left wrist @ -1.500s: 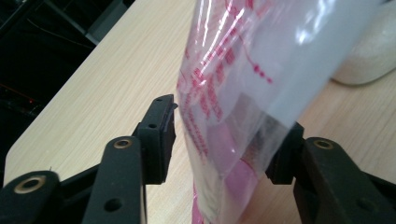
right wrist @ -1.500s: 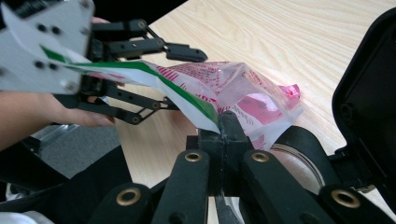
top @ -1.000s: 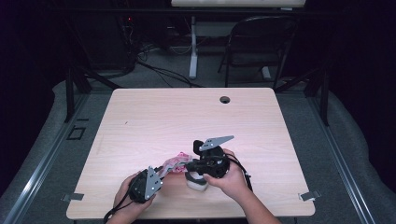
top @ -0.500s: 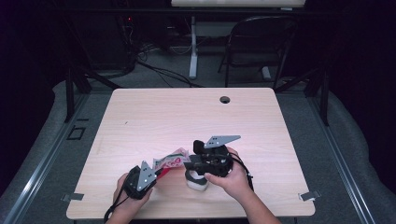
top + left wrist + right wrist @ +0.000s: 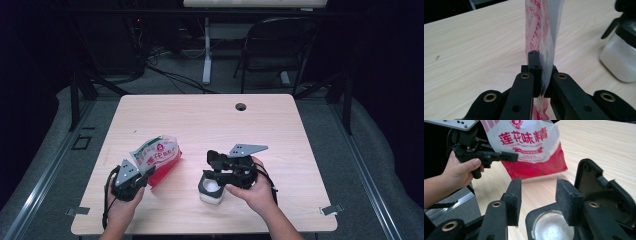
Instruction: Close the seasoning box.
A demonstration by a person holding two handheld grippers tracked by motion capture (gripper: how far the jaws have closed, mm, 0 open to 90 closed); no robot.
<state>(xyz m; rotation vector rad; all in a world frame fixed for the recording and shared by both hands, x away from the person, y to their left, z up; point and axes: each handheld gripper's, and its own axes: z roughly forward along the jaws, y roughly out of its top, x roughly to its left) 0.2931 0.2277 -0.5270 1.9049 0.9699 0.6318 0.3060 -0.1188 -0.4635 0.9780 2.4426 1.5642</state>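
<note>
left gripper [image 5: 146, 175] pinching the edge of a red and white printed plastic seasoning bag [image 5: 157, 156], jaws pressed tight on the film, bag lifted above the light wood table [image 5: 200, 120] at front left. right gripper [image 5: 216, 166] jaws have just been opening, now spread, nothing between the pads, hovering over a small clear jar with black flip lid [image 5: 210, 189] holding white powder, front centre, lid open.

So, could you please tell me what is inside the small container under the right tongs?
The container, its black flip lid open, holds white granules. How deep they go is hidden by its rim and the right tongs, which stand open above it.
</note>
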